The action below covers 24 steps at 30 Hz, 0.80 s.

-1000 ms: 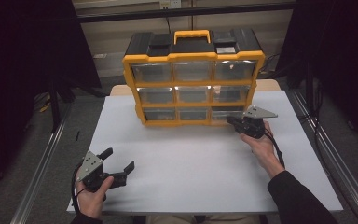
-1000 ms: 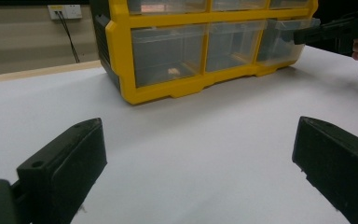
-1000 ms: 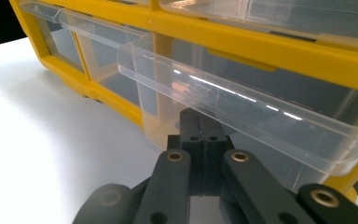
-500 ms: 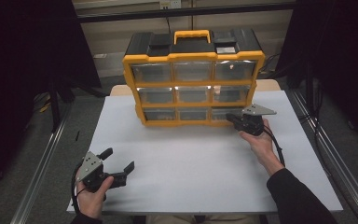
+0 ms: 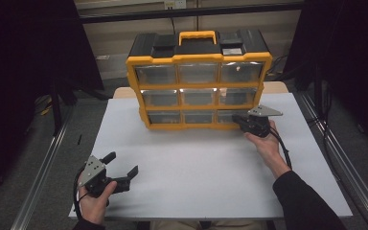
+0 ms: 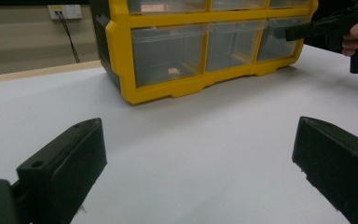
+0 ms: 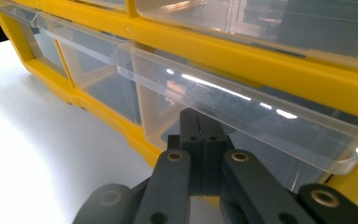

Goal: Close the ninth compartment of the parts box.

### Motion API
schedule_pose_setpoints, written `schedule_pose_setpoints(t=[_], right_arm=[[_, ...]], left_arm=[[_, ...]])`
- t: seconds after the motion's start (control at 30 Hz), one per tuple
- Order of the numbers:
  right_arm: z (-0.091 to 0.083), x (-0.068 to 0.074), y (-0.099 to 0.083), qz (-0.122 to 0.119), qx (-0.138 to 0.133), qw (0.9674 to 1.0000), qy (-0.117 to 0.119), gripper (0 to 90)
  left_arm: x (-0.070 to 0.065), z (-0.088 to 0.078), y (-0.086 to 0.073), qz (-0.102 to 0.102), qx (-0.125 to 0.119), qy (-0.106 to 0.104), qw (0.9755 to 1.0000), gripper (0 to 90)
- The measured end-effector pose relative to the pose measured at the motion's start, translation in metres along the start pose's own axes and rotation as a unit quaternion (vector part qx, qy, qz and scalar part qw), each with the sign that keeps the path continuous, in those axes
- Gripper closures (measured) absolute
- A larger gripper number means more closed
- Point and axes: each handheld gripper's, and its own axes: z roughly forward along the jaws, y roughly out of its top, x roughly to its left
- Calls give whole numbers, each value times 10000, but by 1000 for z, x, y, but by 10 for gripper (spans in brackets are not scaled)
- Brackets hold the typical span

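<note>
Standing at the back of the white table [image 5: 211,167], yellow drawer organizer [image 5: 199,79] faces the person. Right gripper [image 5: 242,122] has its fingers closed together, empty, tips at the clear bottom-right drawer [image 7: 242,116], just under its front lip; contact unclear. Left gripper [image 5: 122,167] rests near the table's front left corner, fingers [image 6: 65,163] spread wide, nothing between them, well apart from the organizer.

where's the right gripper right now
In the high view the right gripper is at the right side of the table, its shut jaws at the bottom-right drawer of the yellow organizer.
</note>
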Motion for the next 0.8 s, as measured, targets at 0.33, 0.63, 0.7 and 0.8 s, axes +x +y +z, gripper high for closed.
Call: schedule_pose_setpoints(t=[0.33,0.63,0.7,0.8], right_arm=[[5,-2,2,3,-26,10000,18,900],[8,-4,2,38,-40,10000,22,900],[8,-4,1,47,-29,10000,29,900],[9,-5,1,3,-40,10000,12,900]], left_arm=[[0,1,0,-8,-8,-8,10000,26],[1,1,0,8,2,21,10000,26],[0,3,1,-15,1,1,10000,26],[0,2,0,-35,10,-12,10000,26]])
